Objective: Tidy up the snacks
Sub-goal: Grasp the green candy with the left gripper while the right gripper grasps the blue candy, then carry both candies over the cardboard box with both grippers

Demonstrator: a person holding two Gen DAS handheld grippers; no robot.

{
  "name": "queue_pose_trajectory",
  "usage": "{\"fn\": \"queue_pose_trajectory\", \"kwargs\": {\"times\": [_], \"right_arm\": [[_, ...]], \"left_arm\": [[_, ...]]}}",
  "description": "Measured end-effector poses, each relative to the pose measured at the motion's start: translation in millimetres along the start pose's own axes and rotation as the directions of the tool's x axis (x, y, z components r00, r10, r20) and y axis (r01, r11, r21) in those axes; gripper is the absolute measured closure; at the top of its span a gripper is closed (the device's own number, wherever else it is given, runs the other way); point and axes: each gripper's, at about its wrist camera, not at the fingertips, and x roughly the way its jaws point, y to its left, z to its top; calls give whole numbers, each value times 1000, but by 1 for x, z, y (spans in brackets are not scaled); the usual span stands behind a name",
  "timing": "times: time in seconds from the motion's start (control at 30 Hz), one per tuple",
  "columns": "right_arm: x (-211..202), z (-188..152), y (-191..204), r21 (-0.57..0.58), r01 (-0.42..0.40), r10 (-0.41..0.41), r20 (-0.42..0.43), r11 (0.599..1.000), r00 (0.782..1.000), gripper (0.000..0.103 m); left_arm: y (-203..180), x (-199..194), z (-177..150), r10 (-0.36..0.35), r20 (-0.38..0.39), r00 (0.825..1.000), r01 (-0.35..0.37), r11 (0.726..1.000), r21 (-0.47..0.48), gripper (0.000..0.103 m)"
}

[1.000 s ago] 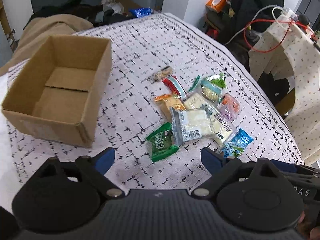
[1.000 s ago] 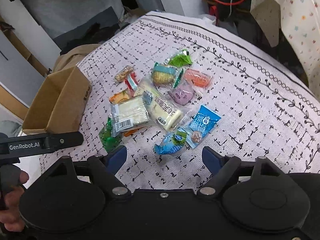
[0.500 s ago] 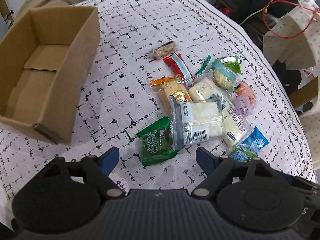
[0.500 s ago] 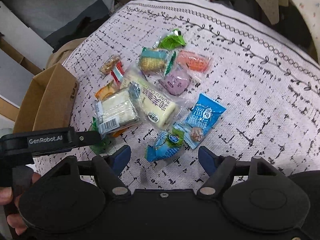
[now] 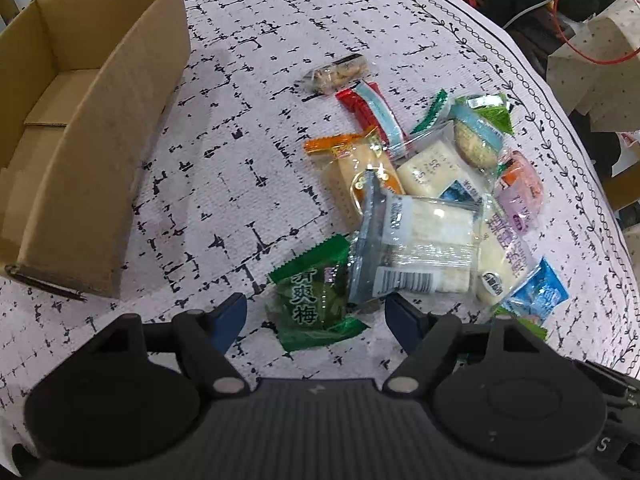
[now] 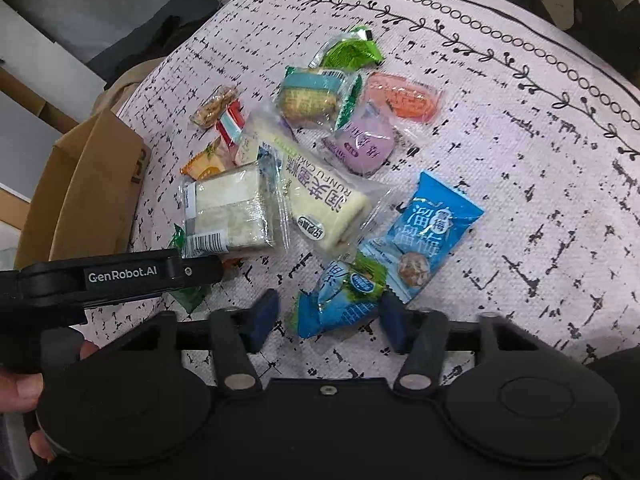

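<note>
- Left gripper (image 5: 316, 316): low centre of the left wrist view. Its jaws have just been closing and stand apart, one on each side of the green plum packet (image 5: 316, 300); the pads do not press on it.
- Right gripper (image 6: 328, 316): low centre of the right wrist view. Its jaws have just been closing around the small blue-green packet (image 6: 340, 300). The right pad is at the wrapper's edge, the left pad stands clear; grip not made.
- Snack pile: centre and right in both views, on the patterned tablecloth (image 5: 240, 80). It includes a clear cake pack with barcode (image 5: 416, 252), a long cake bar (image 6: 320, 196), a blue sachet (image 6: 428, 228) and a purple sweet (image 6: 364, 144).
- Cardboard box (image 5: 80, 128): upper left of the left wrist view, open-topped, well apart from the pile.
</note>
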Motion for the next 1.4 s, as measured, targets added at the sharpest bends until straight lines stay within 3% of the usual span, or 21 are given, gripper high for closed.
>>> {"fn": "queue_pose_trajectory", "kwargs": {"times": [0.03,0.13,0.2,0.33,0.67,0.83,1.03,1.4], "right_arm": [[2,0,0,3,2,-2,-3,1000,1000,58],[2,-2,3,-6,13,-13,18,1000,1000,61],[-1,-4,5,-11,25,-25,34,1000,999,71],[-5,-7,9,-22,35,-34,44,999,998,72],[-35,-18,25,-55,53,-47,109,997,993,73],[-50,-21,35,-73,72,-61,136,995,989,73],[-67,-18,53,-97,89,-70,179,991,981,73],[-91,-14,102,-163,123,-79,256,979,964,73]], "left_arm": [[1,1,0,2,0,1000,-2,1000,-1,27],[3,5,-1,12,-2,1000,-12,1000,-11,42],[3,4,-2,1,4,1000,-1,1000,-19,59],[1,-5,-5,1,28,1000,-1,1000,-19,70],[12,-39,-9,-31,99,995,40,996,-81,72],[16,-65,-11,-70,175,982,86,993,-87,72],[25,-81,-11,-115,215,970,141,984,-108,72],[49,-120,-8,-133,337,932,183,975,-122,72]]}}
